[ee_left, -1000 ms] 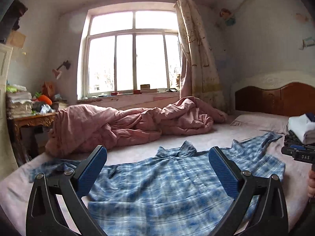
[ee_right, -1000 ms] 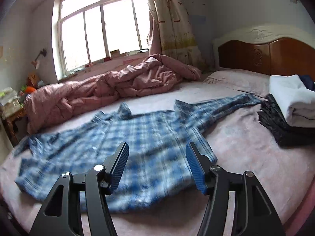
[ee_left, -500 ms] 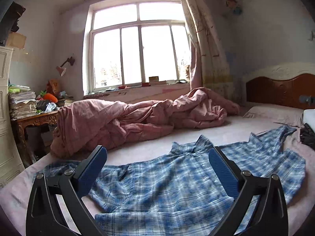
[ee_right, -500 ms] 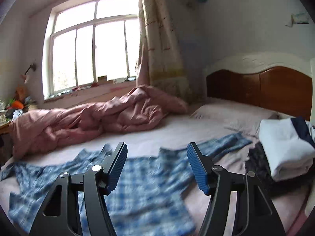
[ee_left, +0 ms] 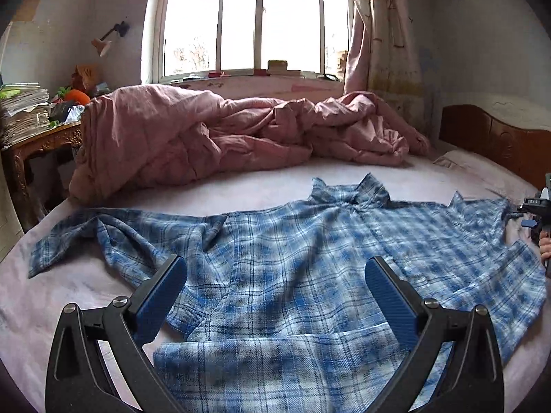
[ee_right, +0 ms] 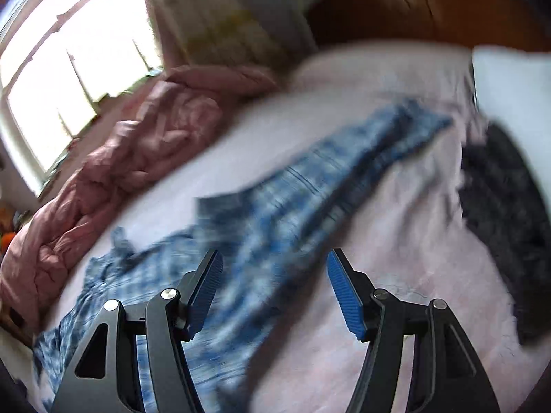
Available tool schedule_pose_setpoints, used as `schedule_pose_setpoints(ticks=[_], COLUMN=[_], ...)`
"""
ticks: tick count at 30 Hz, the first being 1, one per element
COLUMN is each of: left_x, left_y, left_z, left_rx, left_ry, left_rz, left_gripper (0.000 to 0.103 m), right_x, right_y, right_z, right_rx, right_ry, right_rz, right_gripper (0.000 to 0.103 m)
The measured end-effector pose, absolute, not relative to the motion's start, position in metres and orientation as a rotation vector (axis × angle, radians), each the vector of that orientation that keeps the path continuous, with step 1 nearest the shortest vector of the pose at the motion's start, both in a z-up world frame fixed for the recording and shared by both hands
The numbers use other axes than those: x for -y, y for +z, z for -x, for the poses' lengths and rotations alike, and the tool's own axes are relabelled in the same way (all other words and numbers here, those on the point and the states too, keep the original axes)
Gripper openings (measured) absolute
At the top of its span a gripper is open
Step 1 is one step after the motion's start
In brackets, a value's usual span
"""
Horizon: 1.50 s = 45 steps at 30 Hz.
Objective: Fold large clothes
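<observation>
A blue plaid shirt (ee_left: pixel 310 247) lies spread face up on the pink bed sheet (ee_left: pixel 258 186), with its collar (ee_left: pixel 351 192) toward the window and its sleeves stretched out left and right. My left gripper (ee_left: pixel 275 268) hangs open over the shirt's lower middle, holding nothing. In the blurred, tilted right wrist view, my right gripper (ee_right: pixel 272 261) is open and empty above the shirt (ee_right: pixel 275 206), near where its right sleeve (ee_right: pixel 396 130) runs toward the headboard. A person's fingers (ee_left: pixel 546 251) show at the left wrist view's right edge.
A rumpled pink quilt (ee_left: pixel 206 130) lies along the far side of the bed under the window. Dark clothes (ee_right: pixel 499 189) and a folded white item (ee_right: pixel 509 79) sit beside the sleeve end near the wooden headboard (ee_right: pixel 430 7). A cluttered side table (ee_left: pixel 41 130) stands at the left.
Both grippers have sunk closer to the shirt. The right one swung fast toward the right sleeve and rolled, so its view is now tilted and blurred. Both stay open.
</observation>
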State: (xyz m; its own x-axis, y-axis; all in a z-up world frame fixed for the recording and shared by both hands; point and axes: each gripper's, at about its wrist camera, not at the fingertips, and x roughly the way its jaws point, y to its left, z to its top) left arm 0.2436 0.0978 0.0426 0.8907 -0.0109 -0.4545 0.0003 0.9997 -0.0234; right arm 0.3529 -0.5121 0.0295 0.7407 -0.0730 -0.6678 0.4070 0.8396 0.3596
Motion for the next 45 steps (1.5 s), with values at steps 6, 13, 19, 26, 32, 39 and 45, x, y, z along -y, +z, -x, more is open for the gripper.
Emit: schedule_pose_setpoints(ticks=[6, 13, 19, 26, 32, 39, 45], left_x=[-0.096, -0.09, -0.085, -0.077, -0.079, -0.069, -0.068], left_y=[0.008, 0.001, -0.001, 0.017, 0.032, 0.044, 0.052], left_z=[-0.27, -0.263, -0.257, -0.233, -0.211, -0.185, -0.17], left_rx=[-0.593, -0.578, -0.555, -0.466, -0.469, -0.365, -0.254], left_ry=[0.035, 0.053, 0.07, 0.068, -0.051, -0.047, 0.021], left_rz=[0.021, -0.001, -0.018, -0.023, 0.135, 0.071, 0.022], left_gripper=[0.102, 0.102, 0.102, 0.102, 0.102, 0.102, 0.102], right_x=[0.559, 0.583, 0.596, 0.519, 0.429, 0.38, 0.424], right_y=[-0.007, -0.024, -0.034, 0.051, 0.081, 0.048, 0.051], right_z=[-0.389, -0.423, -0.424, -0.365, -0.308, -0.288, -0.268], right_rx=[-0.737, -0.735, -0.698, -0.571, -0.575, -0.696, -0.61], right_ry=[-0.315, -0.317, -0.317, -0.235, -0.073, -0.088, -0.207], right_rz=[-0.592, -0.597, -0.672, -0.334, -0.325, -0.263, -0.337], right_gripper=[0.065, 0.05, 0.004, 0.004, 0.004, 0.013, 0.07])
